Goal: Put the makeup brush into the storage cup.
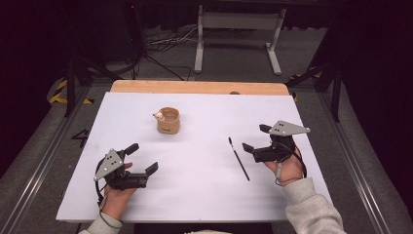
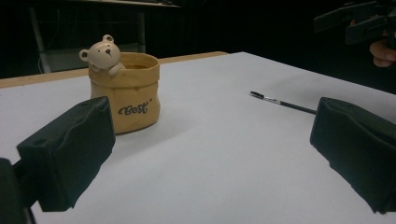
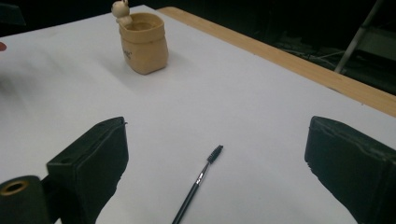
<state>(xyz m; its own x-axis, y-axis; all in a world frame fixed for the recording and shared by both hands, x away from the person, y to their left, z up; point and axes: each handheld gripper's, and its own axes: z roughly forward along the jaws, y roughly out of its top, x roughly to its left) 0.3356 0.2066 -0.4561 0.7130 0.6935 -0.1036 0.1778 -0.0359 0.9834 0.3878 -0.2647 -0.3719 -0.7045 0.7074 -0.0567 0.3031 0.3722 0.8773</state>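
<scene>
Slim black brush between spread fingers; tan bear pot beyond.

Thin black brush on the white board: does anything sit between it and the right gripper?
Nothing visible does. The thin black brush lies alone on bare white board, just ahead of the open right gripper.

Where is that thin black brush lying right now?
In the high view the brush lies flat on the white table, right of the middle, just left of the right claw and well apart from the bear pot.
</scene>
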